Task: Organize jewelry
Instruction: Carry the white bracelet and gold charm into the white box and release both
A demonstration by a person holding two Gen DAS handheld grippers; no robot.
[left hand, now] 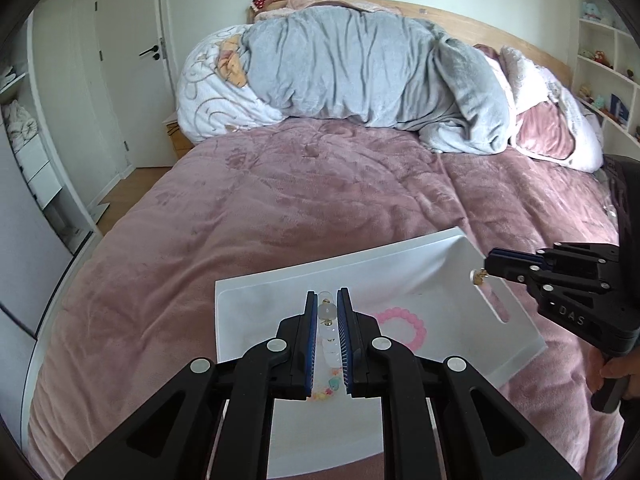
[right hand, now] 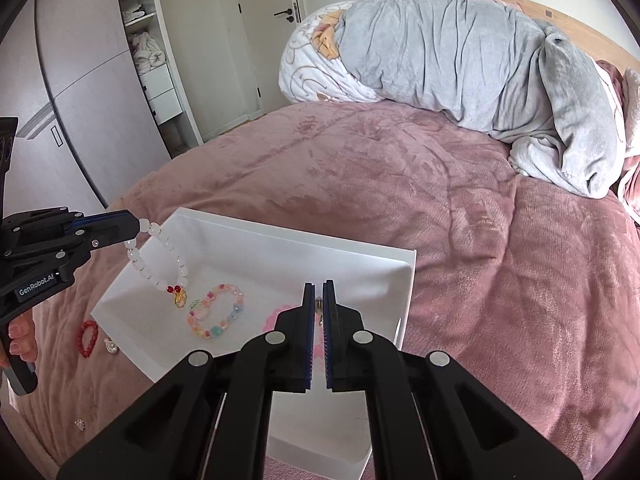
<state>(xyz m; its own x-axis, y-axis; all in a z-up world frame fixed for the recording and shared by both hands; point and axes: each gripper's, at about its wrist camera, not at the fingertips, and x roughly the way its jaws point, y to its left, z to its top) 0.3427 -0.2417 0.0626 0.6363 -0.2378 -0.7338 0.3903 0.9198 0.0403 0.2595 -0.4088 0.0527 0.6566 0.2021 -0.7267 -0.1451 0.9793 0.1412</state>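
Tray [right hand: 256, 248] rim beneath both tools

This is a bedroom in a home. A wide bed [left hand: 320, 200] under a plush pink cover fills the middle of both views, with a rumpled grey blanket [left hand: 360, 76] and a white patterned duvet [left hand: 208, 92] heaped against the wooden headboard [left hand: 500, 28] at the top. At the upper left stand a white door [left hand: 132, 72] with a dark handle and a wardrobe [right hand: 80, 80] with open shelves of folded linen. At the right edge of the left wrist view, white shelves [left hand: 604, 64] carry small toys.
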